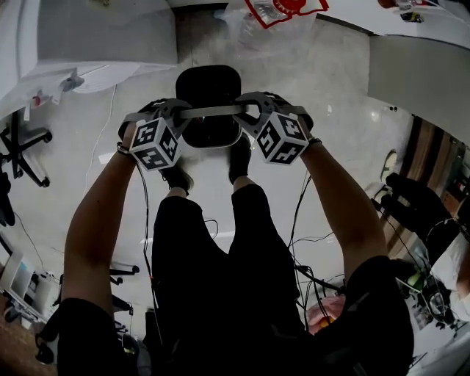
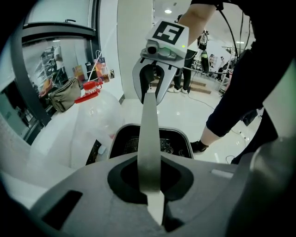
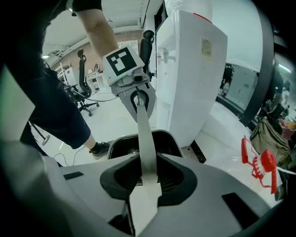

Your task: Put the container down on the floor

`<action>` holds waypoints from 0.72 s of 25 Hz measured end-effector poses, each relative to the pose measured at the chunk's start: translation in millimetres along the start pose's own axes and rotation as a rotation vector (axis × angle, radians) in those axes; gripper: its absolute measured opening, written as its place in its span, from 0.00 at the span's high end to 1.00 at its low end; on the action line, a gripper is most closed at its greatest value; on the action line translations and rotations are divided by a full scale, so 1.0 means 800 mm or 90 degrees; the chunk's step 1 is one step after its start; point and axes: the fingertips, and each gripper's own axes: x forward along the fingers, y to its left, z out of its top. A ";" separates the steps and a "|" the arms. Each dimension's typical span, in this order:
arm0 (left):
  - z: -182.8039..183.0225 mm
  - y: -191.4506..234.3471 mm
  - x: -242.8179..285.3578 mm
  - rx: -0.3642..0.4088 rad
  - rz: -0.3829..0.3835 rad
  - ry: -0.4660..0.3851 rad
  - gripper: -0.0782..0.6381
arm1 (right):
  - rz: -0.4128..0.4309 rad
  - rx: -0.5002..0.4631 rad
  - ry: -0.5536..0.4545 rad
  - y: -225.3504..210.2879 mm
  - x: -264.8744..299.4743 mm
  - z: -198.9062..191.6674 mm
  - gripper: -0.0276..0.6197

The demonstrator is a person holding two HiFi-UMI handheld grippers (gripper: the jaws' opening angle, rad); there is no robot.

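A black open-topped container (image 1: pixel 209 84) hangs over the floor by its flat grey handle (image 1: pixel 209 111), just ahead of the person's shoes (image 1: pixel 239 158). My left gripper (image 1: pixel 175 116) is shut on the handle's left end and my right gripper (image 1: pixel 252 111) grips its right end. In the left gripper view the handle (image 2: pixel 149 125) runs from my left gripper (image 2: pixel 150 183) to the right gripper (image 2: pixel 155 81), with the container (image 2: pixel 178 141) below. The right gripper view mirrors this: handle (image 3: pixel 144 134), right gripper (image 3: pixel 145 185), left gripper (image 3: pixel 136 97), container (image 3: pixel 122 146).
A clear plastic bag with red print (image 1: pixel 275 15) lies on the floor beyond the container. A white unit (image 1: pixel 103 33) stands far left and an office chair base (image 1: pixel 22 143) at the left. Cables (image 1: pixel 308 235) trail on the right. A white pillar (image 3: pixel 189 69) rises close by.
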 end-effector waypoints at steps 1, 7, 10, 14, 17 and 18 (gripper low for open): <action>-0.005 0.002 0.007 0.003 0.002 0.002 0.87 | -0.001 0.002 0.000 0.000 0.008 -0.005 0.82; -0.033 0.012 0.057 0.015 0.006 0.011 0.87 | -0.005 0.004 0.007 -0.007 0.054 -0.042 0.82; -0.055 0.018 0.082 0.018 0.009 0.023 0.87 | -0.008 0.007 0.009 -0.011 0.082 -0.056 0.82; -0.078 0.023 0.113 0.021 0.012 0.036 0.87 | -0.011 0.003 0.016 -0.020 0.114 -0.075 0.82; -0.091 0.024 0.129 0.029 0.018 0.040 0.87 | -0.012 -0.011 0.024 -0.020 0.131 -0.085 0.82; -0.095 0.024 0.133 0.033 0.018 0.042 0.87 | -0.014 -0.012 0.025 -0.018 0.137 -0.088 0.82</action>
